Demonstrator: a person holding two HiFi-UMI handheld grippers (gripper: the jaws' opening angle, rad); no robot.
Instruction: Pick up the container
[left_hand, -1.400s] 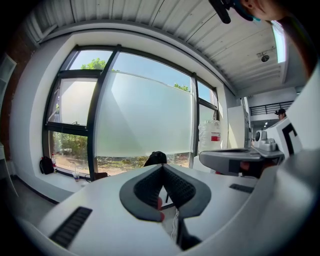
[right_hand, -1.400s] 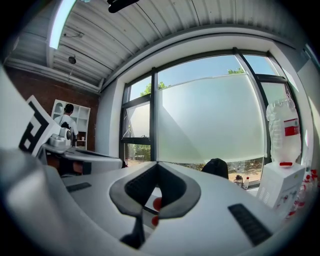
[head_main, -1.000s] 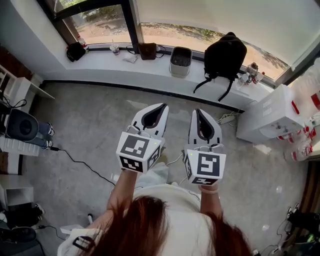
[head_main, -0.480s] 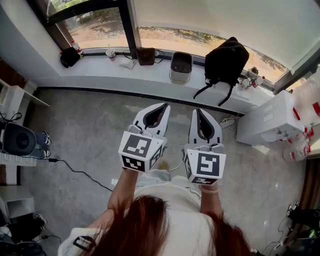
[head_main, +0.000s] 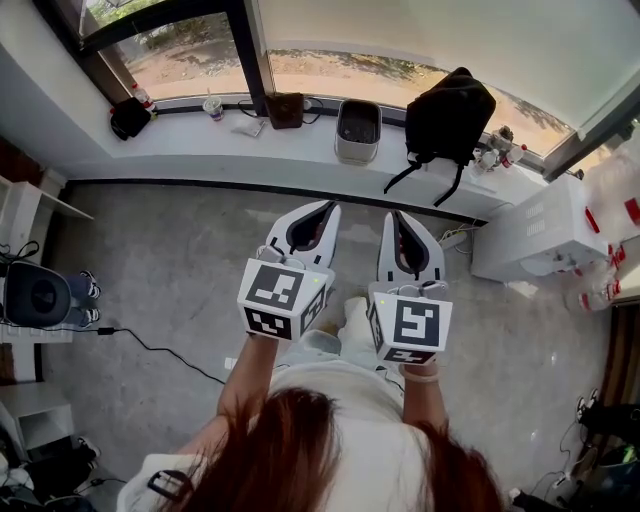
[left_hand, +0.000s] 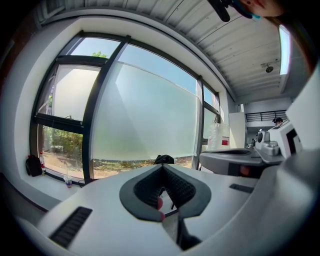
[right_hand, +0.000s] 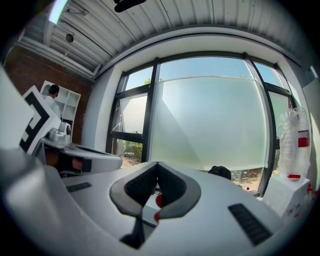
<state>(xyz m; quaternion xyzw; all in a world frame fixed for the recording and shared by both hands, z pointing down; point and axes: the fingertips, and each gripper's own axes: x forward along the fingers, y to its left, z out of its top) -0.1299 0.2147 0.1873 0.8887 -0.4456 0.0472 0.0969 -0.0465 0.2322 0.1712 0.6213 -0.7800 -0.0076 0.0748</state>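
- The container (head_main: 359, 130), a grey open-topped bin, is standing upright on the white window ledge (head_main: 190, 135) at the far side of the room. Nothing is touching it, and it is sitting well apart from both pairs of tongs.
- A black backpack (head_main: 448, 110) is leaning just to the right of the container on the same ledge, with its straps hanging over the edge.
- A brown pouch (head_main: 286, 108) is sitting just to the container's left. Further left along the ledge, a cup (head_main: 211, 105) with a straw is standing, and beyond it a small black bag (head_main: 128, 118) is lying.
- The left tongs (head_main: 322, 207) are being held out over the grey floor (head_main: 170, 250), short of the ledge and pointing toward the window. Their jaws are pressing together at the tips, with nothing between them.
- The right tongs (head_main: 393, 215) are being held alongside the left, near but not touching. They are pointing the same way, roughly toward the container and backpack. Their jaws are likewise meeting at the tips and pinching nothing.
- Each pair of tongs is carrying a cube with black-and-white square markers at the end nearest the person.
- The person's bare forearms are reaching forward from the bottom of the head view, where reddish-brown hair (head_main: 280, 460) is filling the foreground.
- A white cabinet (head_main: 530, 238) is standing at the right below the ledge.
- A thin black cable (head_main: 160, 345) is trailing across the floor at the left.
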